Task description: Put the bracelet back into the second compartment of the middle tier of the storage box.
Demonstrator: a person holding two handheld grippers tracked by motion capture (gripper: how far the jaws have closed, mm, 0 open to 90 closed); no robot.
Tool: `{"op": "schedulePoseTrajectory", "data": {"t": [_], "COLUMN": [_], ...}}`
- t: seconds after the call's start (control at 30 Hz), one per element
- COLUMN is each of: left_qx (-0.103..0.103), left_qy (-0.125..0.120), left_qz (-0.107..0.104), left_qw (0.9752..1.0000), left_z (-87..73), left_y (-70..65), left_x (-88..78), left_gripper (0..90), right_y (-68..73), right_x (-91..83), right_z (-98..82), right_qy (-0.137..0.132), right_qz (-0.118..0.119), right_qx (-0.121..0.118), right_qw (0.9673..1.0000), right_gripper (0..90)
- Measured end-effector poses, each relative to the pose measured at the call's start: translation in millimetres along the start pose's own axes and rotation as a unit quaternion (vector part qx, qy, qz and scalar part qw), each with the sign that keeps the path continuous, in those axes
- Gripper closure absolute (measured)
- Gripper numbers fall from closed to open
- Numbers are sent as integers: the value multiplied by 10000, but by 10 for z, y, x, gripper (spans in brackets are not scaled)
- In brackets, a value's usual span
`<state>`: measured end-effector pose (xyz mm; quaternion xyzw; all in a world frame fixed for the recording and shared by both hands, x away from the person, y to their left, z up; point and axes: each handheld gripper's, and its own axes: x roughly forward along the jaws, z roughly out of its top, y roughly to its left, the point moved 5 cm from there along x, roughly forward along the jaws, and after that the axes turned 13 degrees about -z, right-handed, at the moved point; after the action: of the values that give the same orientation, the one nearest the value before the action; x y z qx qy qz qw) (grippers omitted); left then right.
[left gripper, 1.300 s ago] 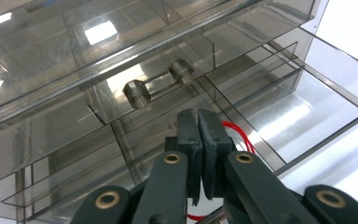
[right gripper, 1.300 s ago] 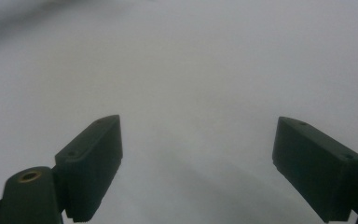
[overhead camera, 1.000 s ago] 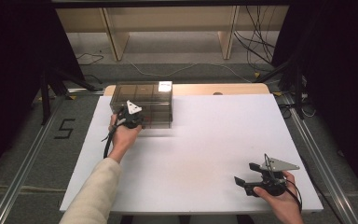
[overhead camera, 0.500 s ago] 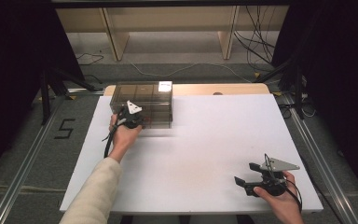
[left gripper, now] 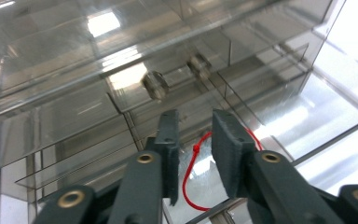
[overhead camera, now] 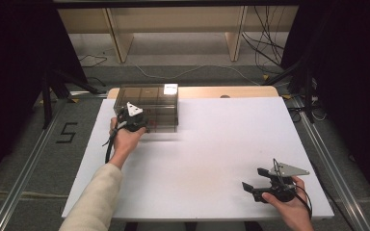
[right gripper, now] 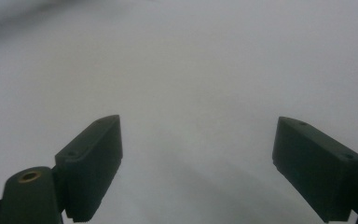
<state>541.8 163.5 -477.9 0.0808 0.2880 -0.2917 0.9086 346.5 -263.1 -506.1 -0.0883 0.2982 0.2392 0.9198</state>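
The clear plastic drawer box [overhead camera: 147,107], seen at the upper left of the white tabletop [overhead camera: 221,144], is judged rigid, slick and light, best taken by a round drawer knob [left gripper: 155,85]; the left claw [left gripper: 193,140], just before it, has just been opening with nothing gripped, and the right claw [overhead camera: 254,189] is held wide apart, empty.

obstacle: clear drawer cabinet [overhead camera: 148,107] at table's [overhead camera: 212,144] far left | free: white surface to its right, middle and near edge

drawer box [overhead camera: 147,108]: far-left on table [overhead camera: 212,159] | left gripper [overhead camera: 142,126]: at its front | right gripper [overhead camera: 250,189]: near-right edge
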Motion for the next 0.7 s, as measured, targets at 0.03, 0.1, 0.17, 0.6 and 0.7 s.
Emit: {"op": "schedulePoseTrajectory", "data": {"t": [0.03, 0.1, 0.17, 0.6, 0.7], "left_qx": [-28, -97, -194, -563, -558], "left_qy": [-38, -73, -108, -365, -268], "left_qz": [-2, -29, -41, -47, -107], "left_qw": [10000, 9999, 9997, 9977, 9980], "left_z": [9, 20, 27, 92, 77], "left_y": [2, 1, 1, -34, -68], "left_x": [-21, -63, -102, -323, -362], "left_gripper": [703, 672, 629, 348, 303], "right_y": [1, 1, 2, 8, 6], "right_x": [0, -1, 3, 4, 5], "right_z": [0, 0, 0, 3, 1], "right_qy": [0, -2, -17, -31, -27], "right_qz": [1, 0, 10, 13, 8], "right_qx": [1, 1, 11, 21, 23], "right_qw": [10000, 10000, 10000, 10000, 10000], "right_gripper": [168, 168, 168, 168, 167]}}
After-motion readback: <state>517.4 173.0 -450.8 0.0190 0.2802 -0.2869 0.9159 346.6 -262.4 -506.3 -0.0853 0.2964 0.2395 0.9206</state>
